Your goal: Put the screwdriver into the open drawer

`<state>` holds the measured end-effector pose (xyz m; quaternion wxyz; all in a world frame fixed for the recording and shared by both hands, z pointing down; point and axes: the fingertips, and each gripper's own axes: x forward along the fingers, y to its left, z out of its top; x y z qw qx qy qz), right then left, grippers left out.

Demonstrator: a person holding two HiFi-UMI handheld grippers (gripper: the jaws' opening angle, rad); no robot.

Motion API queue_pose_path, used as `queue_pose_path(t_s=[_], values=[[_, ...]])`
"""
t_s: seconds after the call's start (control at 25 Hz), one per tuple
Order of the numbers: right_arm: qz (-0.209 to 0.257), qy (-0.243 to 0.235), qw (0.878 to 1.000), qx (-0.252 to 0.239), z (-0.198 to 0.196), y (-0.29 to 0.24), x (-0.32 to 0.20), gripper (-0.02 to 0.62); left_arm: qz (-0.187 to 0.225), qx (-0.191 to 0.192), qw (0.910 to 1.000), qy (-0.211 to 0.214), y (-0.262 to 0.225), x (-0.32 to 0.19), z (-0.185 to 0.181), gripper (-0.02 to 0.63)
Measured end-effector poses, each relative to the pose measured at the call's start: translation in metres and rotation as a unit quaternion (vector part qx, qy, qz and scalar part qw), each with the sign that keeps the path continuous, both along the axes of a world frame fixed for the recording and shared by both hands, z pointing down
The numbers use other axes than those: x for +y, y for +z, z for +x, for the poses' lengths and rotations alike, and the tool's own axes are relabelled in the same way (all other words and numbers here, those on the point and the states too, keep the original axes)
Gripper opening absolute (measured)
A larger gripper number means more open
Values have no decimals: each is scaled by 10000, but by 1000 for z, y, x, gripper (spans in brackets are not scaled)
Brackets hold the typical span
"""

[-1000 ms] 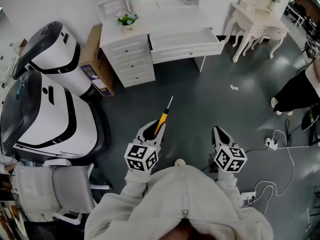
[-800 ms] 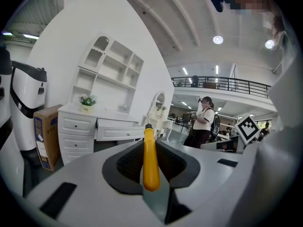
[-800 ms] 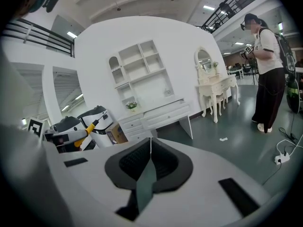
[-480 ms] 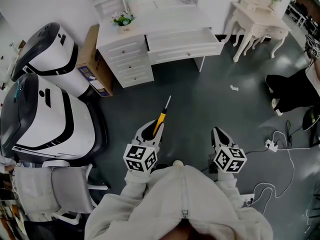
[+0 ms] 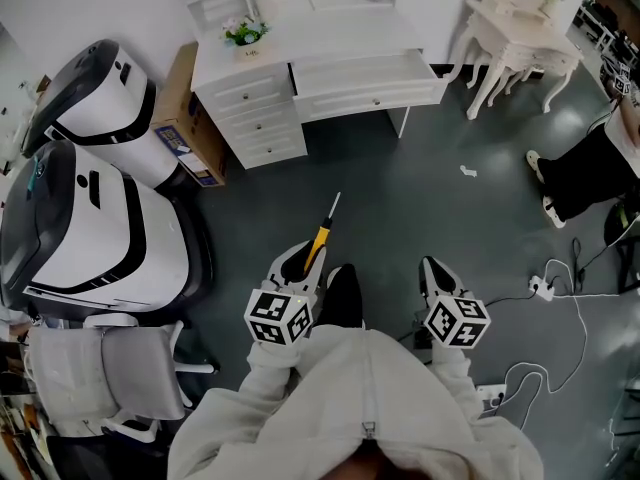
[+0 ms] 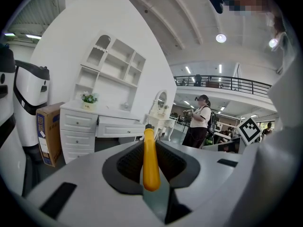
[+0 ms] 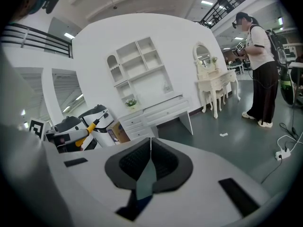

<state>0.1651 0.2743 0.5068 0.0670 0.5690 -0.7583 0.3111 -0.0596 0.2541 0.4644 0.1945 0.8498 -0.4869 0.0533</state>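
My left gripper (image 5: 308, 256) (image 6: 150, 148) is shut on a screwdriver (image 5: 324, 230) with a yellow handle (image 6: 150, 161); its metal shaft points ahead toward the white desk (image 5: 330, 40). The desk's wide drawer (image 5: 368, 78) (image 6: 119, 128) (image 7: 165, 111) stands pulled open, well ahead of both grippers across the grey floor. My right gripper (image 5: 432, 270) (image 7: 150, 148) is shut with nothing between its jaws, level with the left one. In the right gripper view the left gripper and screwdriver (image 7: 89, 132) show at the left.
Two large white-and-black machines (image 5: 95, 188) and a cardboard box (image 5: 185, 128) stand left of the desk. A white dressing table (image 5: 515, 38) is at the back right. A person in dark trousers (image 5: 590, 173) (image 7: 258, 65) stands at the right, near cables (image 5: 560, 298) on the floor. An office chair (image 5: 110, 378) is near left.
The desk and room have slid slightly up and left in the head view. A dark shoe now shows between the grippers. The person at the right has shifted. Both grippers keep their places.
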Motion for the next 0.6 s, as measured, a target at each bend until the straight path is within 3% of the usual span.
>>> queue_pose_path(t_s=[0.6], values=[[77,121,9998,-110,15,-1,-54,34,54,-107,9999,119,-1,-57,18,85]])
